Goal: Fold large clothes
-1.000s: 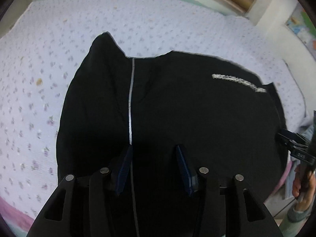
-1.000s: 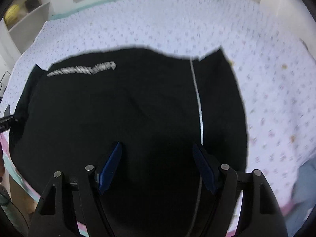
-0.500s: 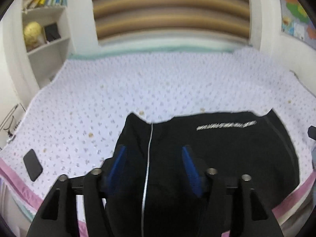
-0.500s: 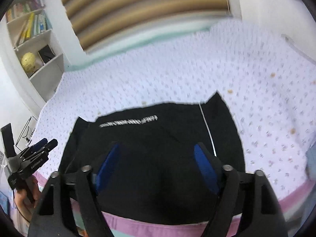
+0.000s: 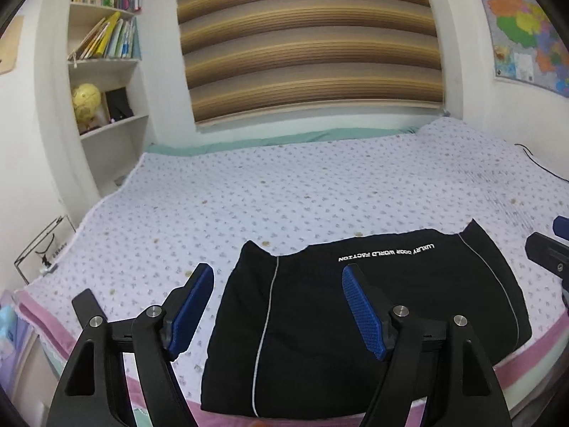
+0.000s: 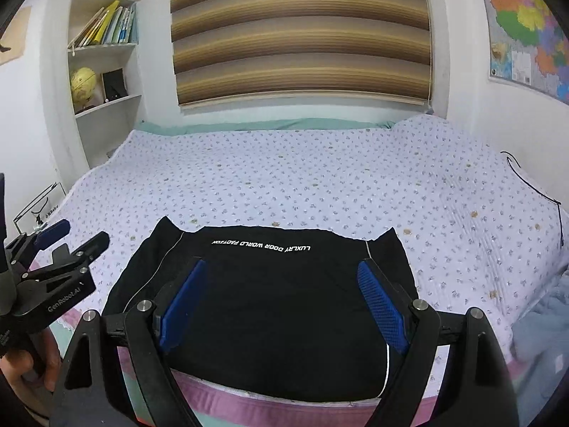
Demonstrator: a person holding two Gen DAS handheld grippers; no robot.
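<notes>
The folded black garment (image 6: 270, 299) lies flat at the bed's (image 6: 320, 178) near edge, long axis parallel to that edge, printed line toward the window. Wide bare bedspread lies beyond. Left gripper (image 5: 277, 306) is opening, nothing between its jaws; right gripper (image 6: 281, 302) is spread, empty.

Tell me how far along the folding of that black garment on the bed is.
Done, by the look of it: the black garment lies as a compact folded rectangle at the near edge of the bed, white lettering on top. In hand: nothing. The left gripper, its jaws opening, and the open right gripper are both off the cloth. Left: at most another fold or moving it; no other clothes are clearly visible.
</notes>
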